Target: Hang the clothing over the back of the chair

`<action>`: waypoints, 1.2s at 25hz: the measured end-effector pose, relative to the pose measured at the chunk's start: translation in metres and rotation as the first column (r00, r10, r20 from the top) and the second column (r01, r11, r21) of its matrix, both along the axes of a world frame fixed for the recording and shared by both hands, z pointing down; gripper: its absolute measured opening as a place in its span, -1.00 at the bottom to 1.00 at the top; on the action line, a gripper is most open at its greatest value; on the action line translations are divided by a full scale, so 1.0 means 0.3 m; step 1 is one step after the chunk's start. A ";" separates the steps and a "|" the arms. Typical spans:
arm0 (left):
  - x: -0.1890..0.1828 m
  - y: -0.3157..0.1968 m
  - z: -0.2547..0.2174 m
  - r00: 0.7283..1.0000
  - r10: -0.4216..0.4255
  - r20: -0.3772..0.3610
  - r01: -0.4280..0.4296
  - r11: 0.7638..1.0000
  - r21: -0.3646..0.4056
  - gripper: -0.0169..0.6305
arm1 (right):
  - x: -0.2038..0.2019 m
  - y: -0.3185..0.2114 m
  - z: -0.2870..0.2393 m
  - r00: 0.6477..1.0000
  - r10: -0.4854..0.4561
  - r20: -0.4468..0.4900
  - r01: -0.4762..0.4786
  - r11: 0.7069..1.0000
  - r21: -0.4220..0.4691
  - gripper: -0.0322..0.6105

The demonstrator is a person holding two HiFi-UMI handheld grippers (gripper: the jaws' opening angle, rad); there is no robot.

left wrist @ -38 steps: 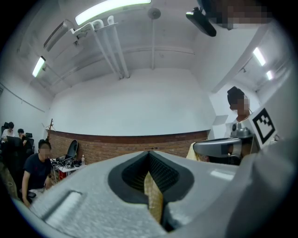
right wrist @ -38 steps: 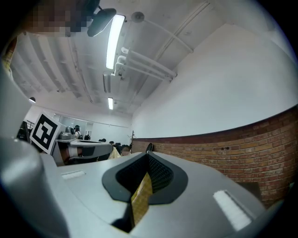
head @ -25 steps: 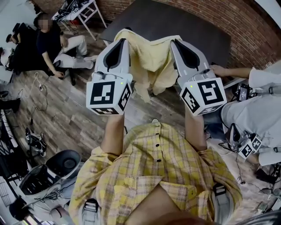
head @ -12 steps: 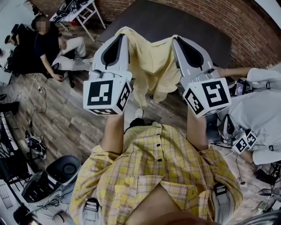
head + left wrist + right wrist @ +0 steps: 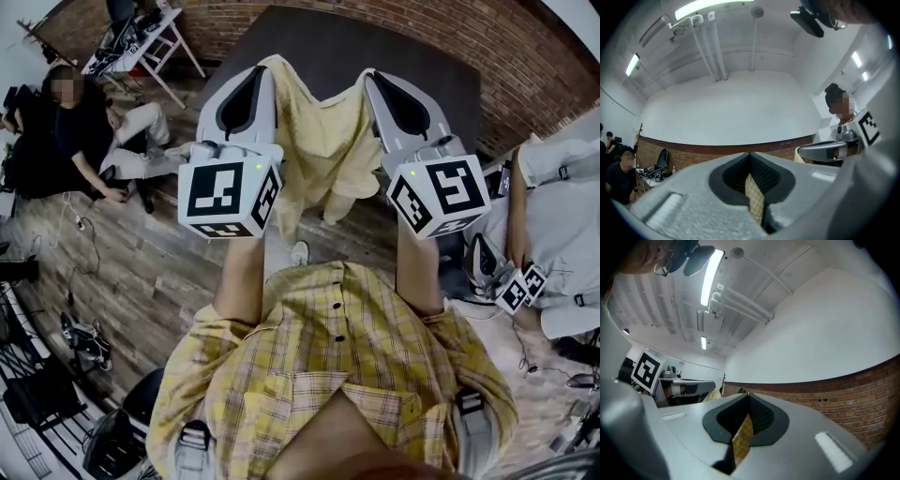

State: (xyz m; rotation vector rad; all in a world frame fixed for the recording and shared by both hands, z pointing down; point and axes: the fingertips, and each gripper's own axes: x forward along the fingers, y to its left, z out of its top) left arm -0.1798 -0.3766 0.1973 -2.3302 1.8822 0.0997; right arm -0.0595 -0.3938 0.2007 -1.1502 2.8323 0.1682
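Wood-plank floor [image 5: 141, 272] below, brick wall [image 5: 534, 66] along the far edge, dark flat surface [image 5: 394, 47] ahead, seated person [image 5: 75, 131] off to the left. Held up at chest height in front of that dark surface, well clear of the floor: pale yellow garment [image 5: 323, 141]. Gripped at two points along its top edge, with left gripper [image 5: 261, 75] closed hard on one end, checked cloth pinched between the jaws, and right gripper [image 5: 370, 80] clamped the same way on the other end. Spans side to side between both grippers, sagging in the middle. Hangs with long axis vertical, loose lower ends pointing straight down toward the floor.
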 end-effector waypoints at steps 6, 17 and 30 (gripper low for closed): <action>-0.038 -0.150 -0.049 0.999 0.040 0.021 -0.041 0.999 0.019 -0.94 | -0.022 -0.130 -0.059 0.999 0.052 0.004 -0.053 0.998 0.036 -0.87; -0.046 -0.321 -0.033 0.992 0.123 0.039 -0.123 0.992 -0.002 -0.94 | -0.033 -0.282 -0.067 0.984 0.179 -0.019 -0.178 0.983 0.040 -0.87; -0.023 -0.498 0.090 0.984 0.179 0.018 -0.177 0.981 -0.083 -0.94 | -0.037 -0.432 0.069 0.963 0.267 -0.027 -0.268 0.962 -0.060 -0.86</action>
